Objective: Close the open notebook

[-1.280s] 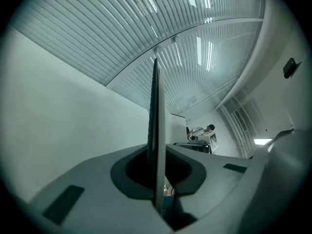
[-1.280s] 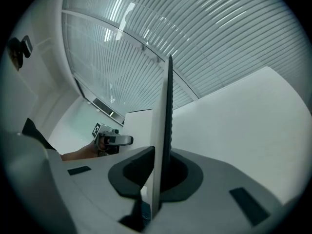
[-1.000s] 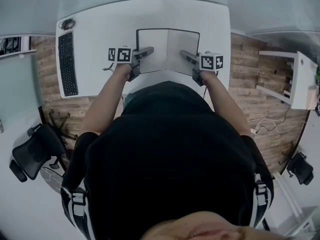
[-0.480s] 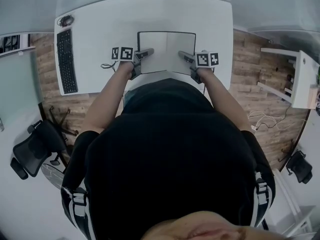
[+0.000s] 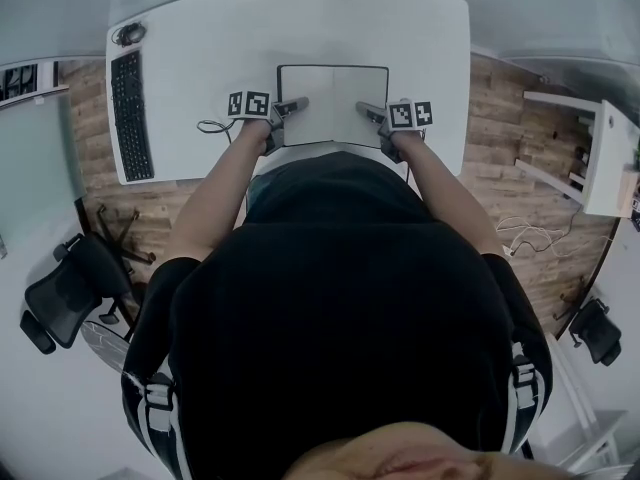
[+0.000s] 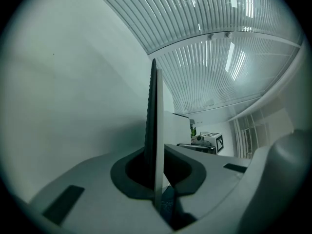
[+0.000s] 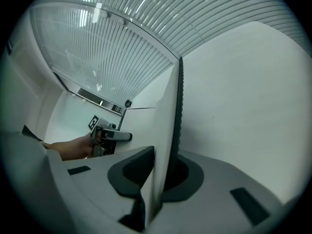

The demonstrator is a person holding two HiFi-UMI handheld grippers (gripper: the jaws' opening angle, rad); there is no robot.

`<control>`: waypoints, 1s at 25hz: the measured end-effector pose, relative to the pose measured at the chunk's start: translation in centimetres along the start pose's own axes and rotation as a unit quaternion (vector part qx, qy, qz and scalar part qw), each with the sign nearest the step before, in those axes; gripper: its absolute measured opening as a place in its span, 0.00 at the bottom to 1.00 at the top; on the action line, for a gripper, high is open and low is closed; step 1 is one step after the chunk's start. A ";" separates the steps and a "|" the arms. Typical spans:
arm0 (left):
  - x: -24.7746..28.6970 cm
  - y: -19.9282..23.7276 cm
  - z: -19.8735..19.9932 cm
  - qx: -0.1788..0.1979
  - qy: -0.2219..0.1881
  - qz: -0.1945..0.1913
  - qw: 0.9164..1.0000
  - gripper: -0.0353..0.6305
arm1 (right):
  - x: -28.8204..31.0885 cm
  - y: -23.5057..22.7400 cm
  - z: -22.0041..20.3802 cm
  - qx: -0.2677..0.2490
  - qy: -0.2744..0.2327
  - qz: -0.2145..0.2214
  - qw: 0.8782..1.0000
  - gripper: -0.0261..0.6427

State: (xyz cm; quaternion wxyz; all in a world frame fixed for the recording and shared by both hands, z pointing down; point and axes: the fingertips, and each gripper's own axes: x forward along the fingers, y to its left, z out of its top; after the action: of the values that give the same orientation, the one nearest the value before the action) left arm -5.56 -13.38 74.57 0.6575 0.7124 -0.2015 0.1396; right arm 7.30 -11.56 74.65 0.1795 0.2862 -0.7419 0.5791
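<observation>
The open notebook (image 5: 333, 103), white pages in a dark cover, lies spread at the near middle of the white desk (image 5: 210, 48). My left gripper (image 5: 298, 104) is at its left edge and my right gripper (image 5: 365, 109) at its right edge. In the left gripper view the notebook's edge (image 6: 155, 126) stands edge-on, dark cover left and white page right, pinched in my left gripper (image 6: 157, 172). The right gripper view shows the other edge (image 7: 170, 130) the same way, clamped in my right gripper (image 7: 158, 179). Each gripper sees the other across the pages.
A black keyboard (image 5: 130, 118) lies along the desk's left side, with a small dark device (image 5: 130, 36) at its far end. A thin cable (image 5: 208, 128) loops beside my left hand. A black office chair (image 5: 65, 298) stands at the lower left, and white shelving (image 5: 600, 158) at the right.
Both grippers have sunk toward the desk with the notebook's edges still in them. The notebook stays spread open.
</observation>
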 end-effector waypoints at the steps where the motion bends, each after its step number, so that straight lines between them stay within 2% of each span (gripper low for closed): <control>1: 0.1 0.1 0.0 0.000 0.001 0.001 1.000 0.13 | 0.1 -0.1 -0.1 0.000 0.002 0.000 1.000 0.13; 25: 0.2 1.4 -0.1 -0.003 0.012 0.015 1.000 0.13 | 1.3 -0.6 -0.7 0.006 0.022 -0.003 1.000 0.13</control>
State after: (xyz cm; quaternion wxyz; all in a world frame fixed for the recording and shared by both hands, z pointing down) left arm -6.02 -13.33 75.87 0.6599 0.7056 -0.2047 0.1576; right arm 6.64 -11.26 76.10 0.1956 0.2764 -0.7334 0.5894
